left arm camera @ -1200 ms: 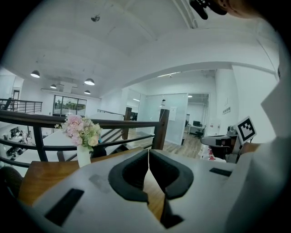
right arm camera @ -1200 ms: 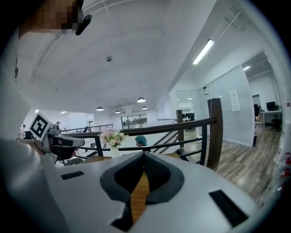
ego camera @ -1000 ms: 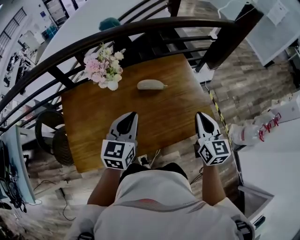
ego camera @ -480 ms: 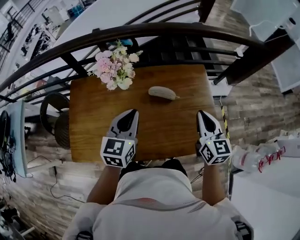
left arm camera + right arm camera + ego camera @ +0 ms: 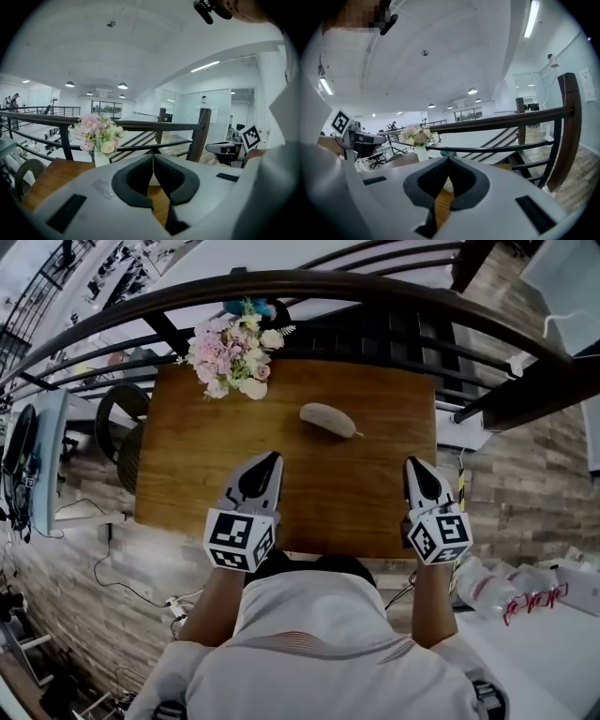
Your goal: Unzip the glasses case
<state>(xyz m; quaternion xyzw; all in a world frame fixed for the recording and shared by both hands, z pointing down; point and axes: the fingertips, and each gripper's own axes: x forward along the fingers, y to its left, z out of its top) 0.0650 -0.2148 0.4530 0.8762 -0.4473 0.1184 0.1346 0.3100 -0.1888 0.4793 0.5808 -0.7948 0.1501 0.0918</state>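
Note:
The glasses case (image 5: 328, 418) is a pale oblong pouch that lies on the wooden table (image 5: 197, 474), right of the middle and towards the far side. My left gripper (image 5: 272, 457) hovers over the table's near half, short of the case and a little to its left, jaws shut and empty. My right gripper (image 5: 415, 463) is near the table's right edge, well to the right of the case, and also shut and empty. In the left gripper view the dark pads (image 5: 136, 180) meet. The pads (image 5: 433, 180) in the right gripper view meet too.
A vase of pink and cream flowers (image 5: 230, 348) stands at the table's far left corner. A dark curved railing (image 5: 375, 292) runs just behind the table's far edge. The floor below is wood plank, with cables and a dark chair (image 5: 117, 423) to the left.
The view has swung, so the table and case now sit more squarely ahead. Both grippers have shifted along over the table's near part. They stay shut and empty.

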